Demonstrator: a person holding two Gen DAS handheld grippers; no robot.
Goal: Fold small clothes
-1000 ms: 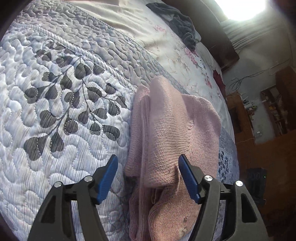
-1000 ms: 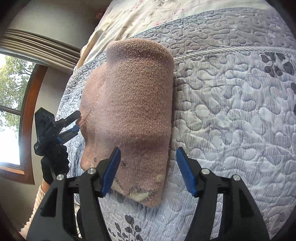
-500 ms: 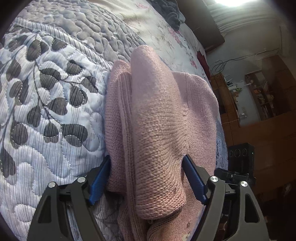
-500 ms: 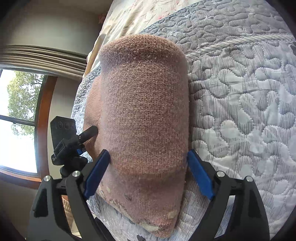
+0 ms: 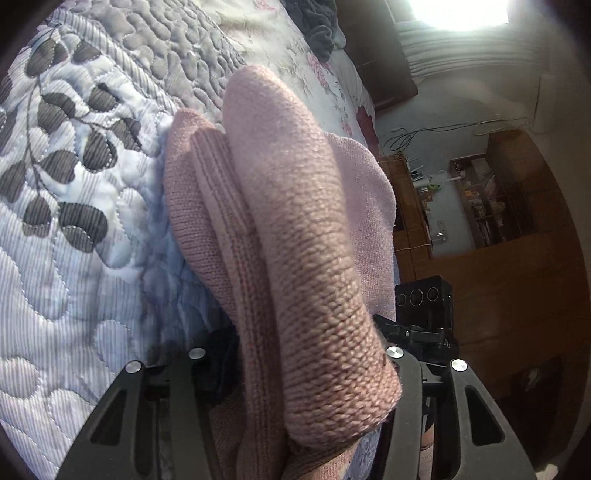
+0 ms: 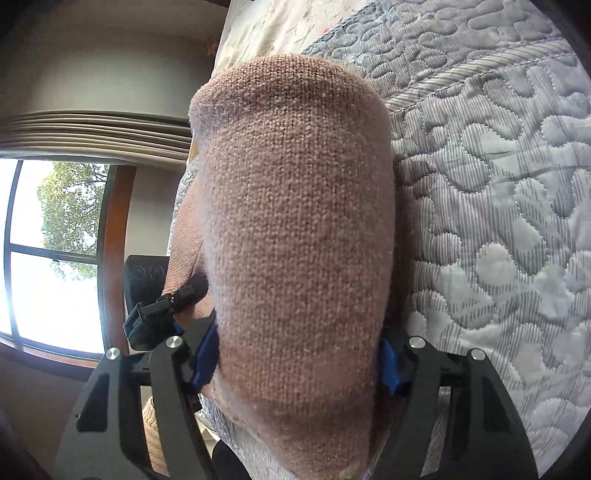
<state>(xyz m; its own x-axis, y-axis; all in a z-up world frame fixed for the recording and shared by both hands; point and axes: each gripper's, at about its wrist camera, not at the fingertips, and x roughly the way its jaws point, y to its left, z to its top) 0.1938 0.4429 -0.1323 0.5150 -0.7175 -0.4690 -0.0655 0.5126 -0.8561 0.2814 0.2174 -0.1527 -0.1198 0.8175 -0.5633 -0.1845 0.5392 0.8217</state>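
Note:
A folded pink knit garment (image 5: 295, 221) lies on the quilted bed cover (image 5: 74, 184) and bulges up between the fingers of my left gripper (image 5: 303, 350). That gripper is shut on one end of it, and its blue pads are hidden by the knit. In the right wrist view the same garment (image 6: 295, 203) fills the gap of my right gripper (image 6: 297, 354), which is shut on the opposite end, with its blue pads (image 6: 207, 354) pressed against the knit. Each gripper shows at the far end of the garment in the other's view.
The grey leaf-patterned quilt (image 6: 498, 221) spreads out on both sides of the garment. A dark piece of clothing (image 5: 317, 22) lies far up the bed on a floral sheet (image 5: 295, 55). Wooden furniture (image 5: 498, 192) and a window (image 6: 48, 240) stand beyond the bed edges.
Both grippers slid forward around the ends of the pink garment and their jaws narrowed onto it. The garment now bunches up higher between them.

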